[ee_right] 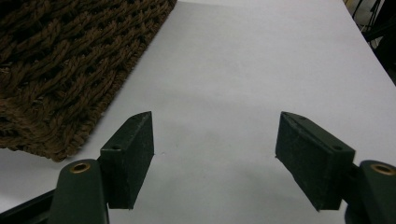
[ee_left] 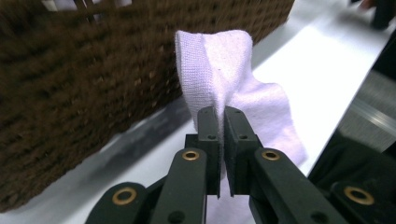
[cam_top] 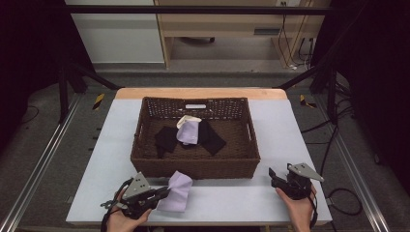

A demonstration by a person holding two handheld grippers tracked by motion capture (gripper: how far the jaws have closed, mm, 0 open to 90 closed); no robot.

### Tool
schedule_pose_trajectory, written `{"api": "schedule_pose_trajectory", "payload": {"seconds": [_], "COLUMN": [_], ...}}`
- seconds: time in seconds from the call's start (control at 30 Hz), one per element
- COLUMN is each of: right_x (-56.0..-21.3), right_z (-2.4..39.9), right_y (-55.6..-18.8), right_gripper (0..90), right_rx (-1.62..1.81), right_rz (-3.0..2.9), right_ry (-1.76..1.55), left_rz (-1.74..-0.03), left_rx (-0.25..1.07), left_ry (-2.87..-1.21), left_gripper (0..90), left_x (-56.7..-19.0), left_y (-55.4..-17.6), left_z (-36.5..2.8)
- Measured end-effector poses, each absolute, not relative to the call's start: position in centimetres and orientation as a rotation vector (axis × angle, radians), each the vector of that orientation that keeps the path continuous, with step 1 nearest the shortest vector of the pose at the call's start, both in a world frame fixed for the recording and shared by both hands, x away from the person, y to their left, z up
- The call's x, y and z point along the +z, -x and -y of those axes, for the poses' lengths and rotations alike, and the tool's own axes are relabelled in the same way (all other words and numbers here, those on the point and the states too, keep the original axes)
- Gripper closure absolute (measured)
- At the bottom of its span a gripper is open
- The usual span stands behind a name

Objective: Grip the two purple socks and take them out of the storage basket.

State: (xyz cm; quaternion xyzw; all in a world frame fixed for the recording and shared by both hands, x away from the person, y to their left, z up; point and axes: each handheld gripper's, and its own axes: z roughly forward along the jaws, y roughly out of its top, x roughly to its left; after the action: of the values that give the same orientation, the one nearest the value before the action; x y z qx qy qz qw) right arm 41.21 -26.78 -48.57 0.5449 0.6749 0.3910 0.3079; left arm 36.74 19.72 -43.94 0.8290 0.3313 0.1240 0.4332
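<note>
Left tool [cam_top: 162,193] at lower left of the frame clamps a lavender cloth [cam_top: 176,192] lying on the desk [cam_top: 232,193] just in front of the wicker basket [cam_top: 196,166], right tool [cam_top: 273,176] lower right, jaws spread wide, empty.

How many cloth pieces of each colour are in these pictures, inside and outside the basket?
Lilac: 2, one in the basket at, one held by the left tool at.
Black: 2, at and.
Cream: 1, at.
Total: 5.
</note>
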Motion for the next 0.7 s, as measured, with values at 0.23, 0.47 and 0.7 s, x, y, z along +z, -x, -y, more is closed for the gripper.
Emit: {"api": "schedule_pose_trajectory", "payload": {"seconds": [0.23, 0.47, 0.7], "right_x": [-48.6, -48.6, -48.6], "right_z": [26.7, 26.7, 26.7], "right_y": [-41.3, -41.3, -41.3], "right_gripper": [28.0, 27.8, 27.6], "right_rx": [1.025, 1.023, 1.021], "right_rz": [-1.795, -1.796, -1.798], "right_ry": [-1.441, -1.444, -1.448], "left_rz": [-0.844, -0.834, -0.827], "left_rx": [0.283, 0.333, 0.358], "left_ry": [-2.118, -2.102, -2.015], "left_gripper": [80.0, 69.8, 62.1], "left_x": [-45.7, -45.4, -43.5], "left_y": [-37.5, -37.3, -37.0], "left_z": [-19.0, -19.0, -19.8]}}
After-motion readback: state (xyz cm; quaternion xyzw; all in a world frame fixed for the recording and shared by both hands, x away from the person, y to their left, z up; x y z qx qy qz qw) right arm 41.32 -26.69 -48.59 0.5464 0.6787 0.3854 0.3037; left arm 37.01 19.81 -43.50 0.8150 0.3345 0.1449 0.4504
